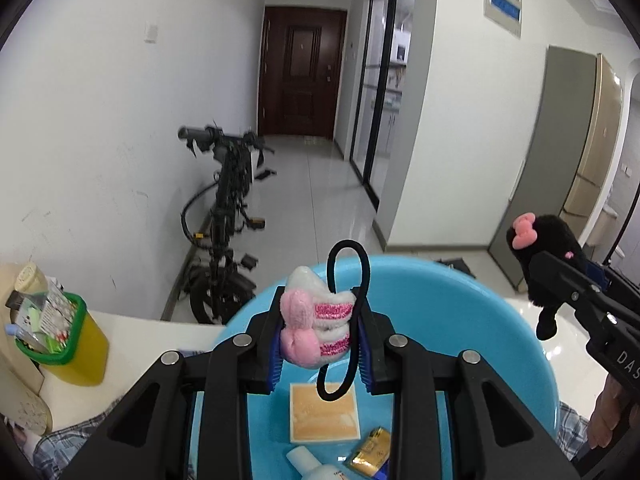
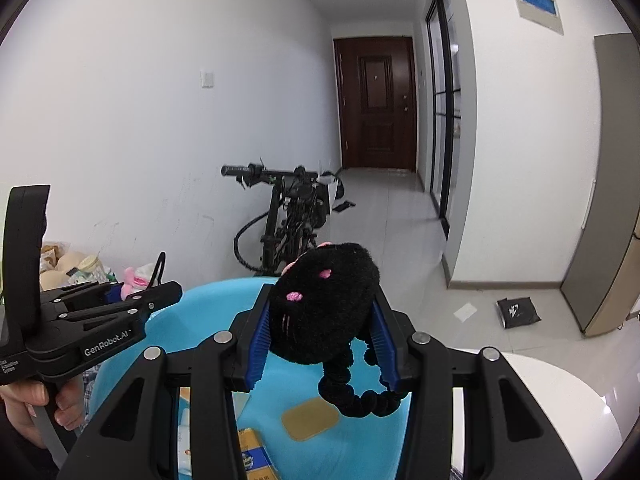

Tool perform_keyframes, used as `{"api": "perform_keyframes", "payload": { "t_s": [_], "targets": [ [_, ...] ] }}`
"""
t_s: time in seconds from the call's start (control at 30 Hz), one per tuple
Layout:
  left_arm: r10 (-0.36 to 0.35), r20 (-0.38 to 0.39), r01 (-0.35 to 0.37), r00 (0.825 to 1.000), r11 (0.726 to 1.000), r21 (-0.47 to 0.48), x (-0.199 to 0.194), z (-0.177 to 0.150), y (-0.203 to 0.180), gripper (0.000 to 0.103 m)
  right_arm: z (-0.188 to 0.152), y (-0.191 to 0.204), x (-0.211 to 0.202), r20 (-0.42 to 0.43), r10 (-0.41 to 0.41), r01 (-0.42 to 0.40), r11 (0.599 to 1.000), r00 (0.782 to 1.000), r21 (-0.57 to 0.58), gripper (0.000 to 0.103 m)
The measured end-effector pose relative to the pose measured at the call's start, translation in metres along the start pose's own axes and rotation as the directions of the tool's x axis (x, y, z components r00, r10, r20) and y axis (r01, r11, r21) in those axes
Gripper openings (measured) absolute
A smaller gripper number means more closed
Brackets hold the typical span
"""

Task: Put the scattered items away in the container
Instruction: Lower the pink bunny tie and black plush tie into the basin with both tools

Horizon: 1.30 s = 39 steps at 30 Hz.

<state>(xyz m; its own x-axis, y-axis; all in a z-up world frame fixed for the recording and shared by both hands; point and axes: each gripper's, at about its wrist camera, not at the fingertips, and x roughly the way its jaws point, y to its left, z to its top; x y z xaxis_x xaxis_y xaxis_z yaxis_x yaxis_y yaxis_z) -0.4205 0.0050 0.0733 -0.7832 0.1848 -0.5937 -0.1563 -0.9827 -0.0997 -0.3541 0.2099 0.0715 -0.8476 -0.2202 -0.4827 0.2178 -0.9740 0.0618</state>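
Left tool (image 1: 318, 334) clenched on pink plush hair tie (image 1: 316, 326); right tool (image 2: 320, 344) clenched on black plush hair tie (image 2: 324, 308). Both over blue basin (image 1: 460, 320). Only the left view shows yellow bin (image 1: 76, 354) on desk (image 1: 160, 340).

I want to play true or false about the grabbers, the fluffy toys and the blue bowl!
1. The left gripper holds a pink and white hair tie. True.
2. The right gripper is empty. False: it is shut on a black fluffy hair tie.
3. The blue bowl is empty. False: a white bottle and a gold packet lie inside.
4. Both toys hang above the bowl. True.
5. A bicycle stands by the wall. True.
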Motion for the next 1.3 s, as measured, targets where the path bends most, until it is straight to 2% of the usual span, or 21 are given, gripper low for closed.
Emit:
{"api": "perform_keyframes", "payload": {
  "t_s": [0.17,0.4,0.53,0.67,0.77,0.93,1.3],
  "targets": [
    [-0.027,-0.100,0.027,0.995,1.000,-0.003,0.019,-0.008,-0.002,0.031,-0.004,-0.002,0.016,-0.090,0.033,-0.034,0.999,0.995,-0.002,0.044],
    [-0.041,-0.216,0.040,0.975,0.999,-0.010,0.037,-0.017,-0.004,0.031,-0.016,-0.003,0.034,-0.199,0.068,-0.074,0.997,0.978,-0.019,0.044],
    [-0.050,-0.284,0.057,0.958,0.998,0.018,0.046,-0.025,-0.011,0.031,-0.018,-0.002,0.040,-0.240,0.089,-0.098,0.995,0.967,-0.027,0.044],
    [-0.077,-0.362,0.088,0.929,0.996,0.013,0.060,-0.031,-0.014,0.031,-0.019,0.001,0.046,-0.267,0.099,-0.113,0.993,0.959,-0.035,0.044],
    [-0.070,-0.387,0.079,0.919,0.997,0.007,0.065,-0.035,-0.014,0.031,-0.020,0.002,0.050,-0.278,0.106,-0.121,0.992,0.955,-0.034,0.044],
    [-0.068,-0.397,0.080,0.915,0.997,0.013,0.066,-0.037,-0.015,0.031,-0.025,0.002,0.056,-0.298,0.110,-0.125,0.992,0.948,-0.031,0.044],
    [-0.035,-0.460,0.061,0.887,0.997,0.041,0.076,-0.044,-0.017,0.032,-0.029,0.009,0.059,-0.310,0.115,-0.135,0.990,0.944,-0.044,0.044]
  ]
}}
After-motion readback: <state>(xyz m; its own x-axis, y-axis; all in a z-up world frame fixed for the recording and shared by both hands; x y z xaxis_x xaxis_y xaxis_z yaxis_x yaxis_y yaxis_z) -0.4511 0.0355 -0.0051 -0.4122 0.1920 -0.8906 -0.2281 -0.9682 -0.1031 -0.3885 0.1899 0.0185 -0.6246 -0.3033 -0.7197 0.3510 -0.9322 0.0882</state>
